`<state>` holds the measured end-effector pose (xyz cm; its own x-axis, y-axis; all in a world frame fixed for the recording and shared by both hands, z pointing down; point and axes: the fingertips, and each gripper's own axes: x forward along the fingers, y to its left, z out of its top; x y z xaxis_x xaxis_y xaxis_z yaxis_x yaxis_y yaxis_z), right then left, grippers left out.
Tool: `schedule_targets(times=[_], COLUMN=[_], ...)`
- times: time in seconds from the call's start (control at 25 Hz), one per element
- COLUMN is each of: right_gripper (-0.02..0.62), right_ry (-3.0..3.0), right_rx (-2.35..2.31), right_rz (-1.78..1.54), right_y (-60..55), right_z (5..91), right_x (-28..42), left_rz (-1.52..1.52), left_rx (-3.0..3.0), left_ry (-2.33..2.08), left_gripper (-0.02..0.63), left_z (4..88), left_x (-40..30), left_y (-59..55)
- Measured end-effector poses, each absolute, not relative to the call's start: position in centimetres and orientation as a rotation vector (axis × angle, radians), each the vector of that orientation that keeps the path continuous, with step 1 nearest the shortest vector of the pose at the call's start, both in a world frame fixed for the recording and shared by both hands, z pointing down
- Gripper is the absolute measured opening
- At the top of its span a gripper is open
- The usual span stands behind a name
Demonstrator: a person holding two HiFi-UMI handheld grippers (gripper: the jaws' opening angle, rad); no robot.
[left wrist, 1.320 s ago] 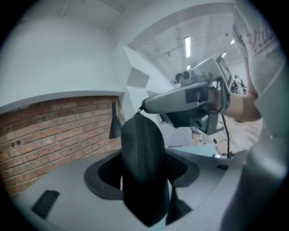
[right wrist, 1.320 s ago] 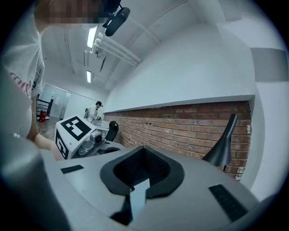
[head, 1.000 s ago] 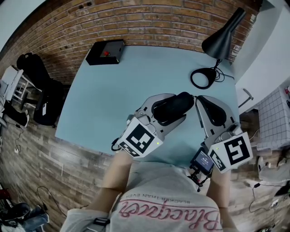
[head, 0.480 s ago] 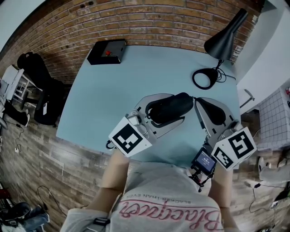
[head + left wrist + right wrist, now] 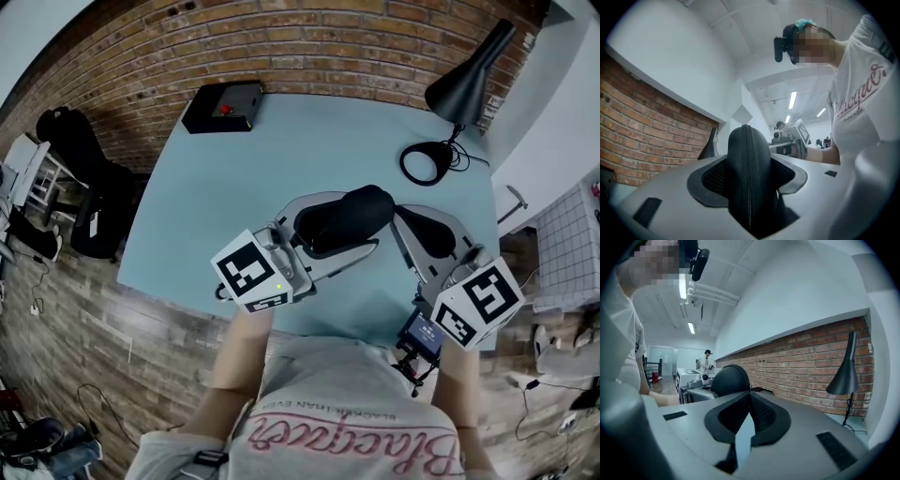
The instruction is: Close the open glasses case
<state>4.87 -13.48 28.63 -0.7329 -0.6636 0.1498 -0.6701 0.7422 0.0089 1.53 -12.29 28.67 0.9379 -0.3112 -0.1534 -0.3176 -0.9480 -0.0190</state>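
A black zippered glasses case [image 5: 342, 217] hangs above the light blue table [image 5: 225, 197], with my left gripper [image 5: 354, 225] shut on it. In the left gripper view the case [image 5: 749, 183] stands between the pads, its zip line running down the middle and its two halves together. My right gripper [image 5: 399, 216] is just right of the case with its tips pointing at the case's end. In the right gripper view its fingertips [image 5: 749, 393] meet with nothing between them, and the rounded case [image 5: 730, 379] shows just beyond.
A black desk lamp [image 5: 461, 86] with a ring base [image 5: 425, 161] stands at the table's far right corner. A black box with a red button [image 5: 220, 107] sits at the far left edge by the brick wall. The person's torso is at the near edge.
My left gripper has rolled and lifted a little with the case, and its marker cube has swung left. My right gripper has edged toward the case.
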Motion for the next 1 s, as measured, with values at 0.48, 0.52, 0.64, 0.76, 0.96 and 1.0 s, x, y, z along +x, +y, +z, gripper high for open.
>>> schedule_targets(times=[0.48,0.52,0.64,0.76,0.96,1.0], right_gripper=[0.018,0.018,0.018,0.019,0.02,0.02], right_ry=[-2.758,-2.758,-2.783,-2.794,-2.72,-2.712], right_rx=[1.109,1.108,1.099,1.134,1.274,1.284], right_rz=[-0.01,-0.005,0.069,0.113,0.045,0.038], right_y=[-12.8,-12.8,-12.9,-13.1,-14.1,-14.2], right_z=[28.6,28.7,29.1,29.8,31.2,31.3], right_x=[3.8,3.6,3.5,4.0,4.7,4.7], left_rz=[0.717,0.765,0.834,0.763,0.58,0.584], left_rx=[-3.376,-3.4,-3.448,-3.45,-3.372,-3.357], left_ry=[0.394,0.388,0.374,0.399,0.582,0.611], left_gripper=[0.27,0.27,0.268,0.268,0.269,0.27], left_z=[29.4,29.5,30.0,30.5,31.3,31.4], left_x=[-1.0,-1.1,-1.2,-1.0,-0.4,-0.5], left_y=[-13.9,-14.0,-14.2,-14.2,-14.6,-14.7])
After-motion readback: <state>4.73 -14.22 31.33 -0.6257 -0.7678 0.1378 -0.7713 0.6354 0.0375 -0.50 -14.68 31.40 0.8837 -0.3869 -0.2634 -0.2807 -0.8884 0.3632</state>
